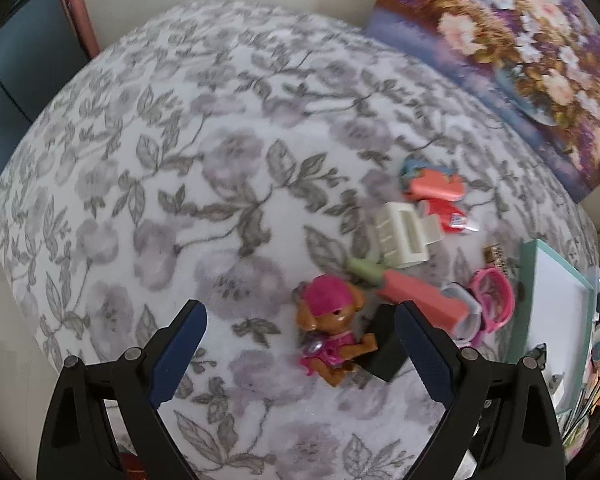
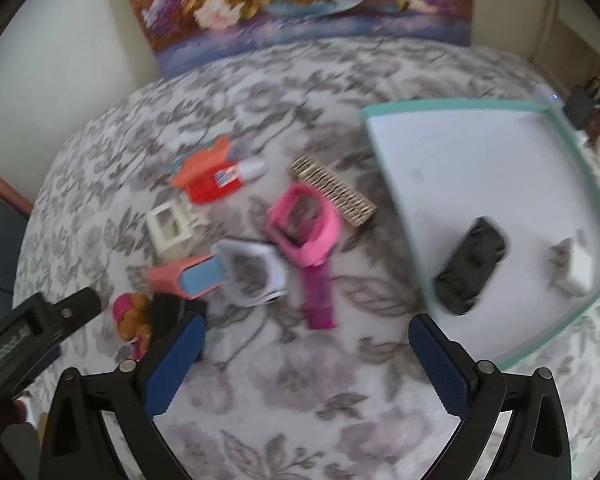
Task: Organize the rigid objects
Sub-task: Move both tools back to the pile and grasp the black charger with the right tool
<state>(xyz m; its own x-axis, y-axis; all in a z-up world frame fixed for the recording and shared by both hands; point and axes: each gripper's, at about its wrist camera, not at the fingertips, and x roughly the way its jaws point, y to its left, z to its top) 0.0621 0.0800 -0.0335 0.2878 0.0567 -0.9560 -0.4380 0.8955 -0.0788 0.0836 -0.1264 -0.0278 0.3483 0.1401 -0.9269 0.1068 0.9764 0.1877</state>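
Note:
Several small rigid toys lie on a floral cloth. A brown puppy figure in a pink cap (image 1: 332,326) lies between the fingers of my open, empty left gripper (image 1: 300,356), next to a black block (image 1: 384,348). Behind it are a toy carrot (image 1: 404,290), a cream plastic piece (image 1: 400,236) and red-orange toys (image 1: 436,190). My right gripper (image 2: 306,364) is open and empty above the cloth. Ahead of it lie a pink frame toy (image 2: 304,232), a white frame (image 2: 252,272) and a woven block (image 2: 332,190). A teal-rimmed white tray (image 2: 384,114) holds a black object (image 2: 470,266) and a white block (image 2: 576,266).
A floral painting (image 2: 296,4) leans on the wall behind the table. The left gripper's body (image 2: 32,332) shows at the left of the right wrist view. Clutter (image 1: 596,376) sits beyond the tray at the right edge. A dark panel (image 1: 16,76) stands at the far left.

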